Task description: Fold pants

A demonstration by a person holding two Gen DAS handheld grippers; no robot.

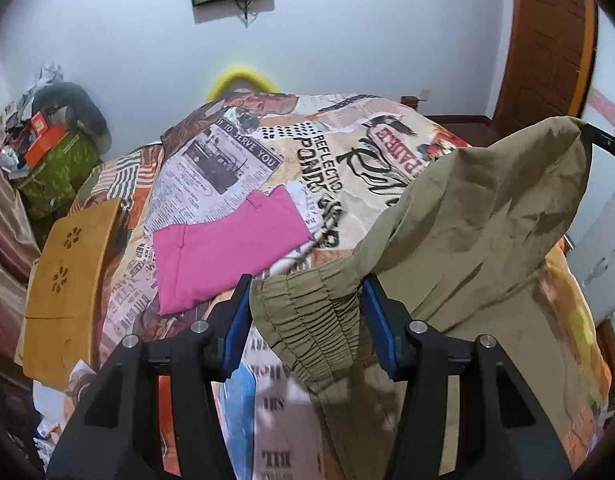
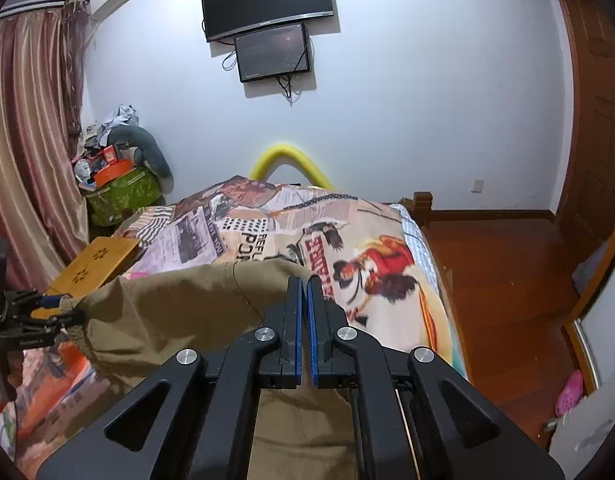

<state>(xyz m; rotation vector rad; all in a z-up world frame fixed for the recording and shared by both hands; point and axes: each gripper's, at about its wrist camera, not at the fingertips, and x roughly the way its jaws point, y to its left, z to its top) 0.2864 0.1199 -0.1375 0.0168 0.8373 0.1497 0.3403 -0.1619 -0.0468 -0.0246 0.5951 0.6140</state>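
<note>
Above the bed: olive-khaki cotton pants (image 1: 467, 216) hang lifted between the two grippers, their lower cloth trailing down onto the bedspread.
Pants, waistband: the gathered elastic waistband (image 1: 311, 320) sits at 6 o'clock in the left wrist view, bunched and drooping.
Pants, far end: a corner of the cloth rises to a peak at 2 o'clock in that view, where a black tool tip meets it.
Left gripper (image 1: 307, 300): jaws about half apart, blue pads on either side of the bunched waistband and pressing on it.
Right gripper (image 2: 303, 284): blue pads drawn together with only a sliver between them; khaki cloth lies at and under the tips, and whether an edge is pinched between the pads cannot be told.
Bedspread: a collage-print quilt of newsprint and cartoon figures (image 1: 243, 160) covers the bed beneath the pants.
Pink garment (image 1: 227, 248): a bright pink folded cloth lies flat on the quilt at 9 o'clock of the waistband, close to it.
Wooden board (image 1: 67, 280): a tan wooden lap table with flower-shaped cut-outs rests at the bed's edge, further toward 9 o'clock.
Wall: two dark flat screens (image 2: 267, 0) hang at 12 o'clock.
Floor: reddish wooden boards (image 2: 499, 264) at 3 o'clock in the right wrist view.
</note>
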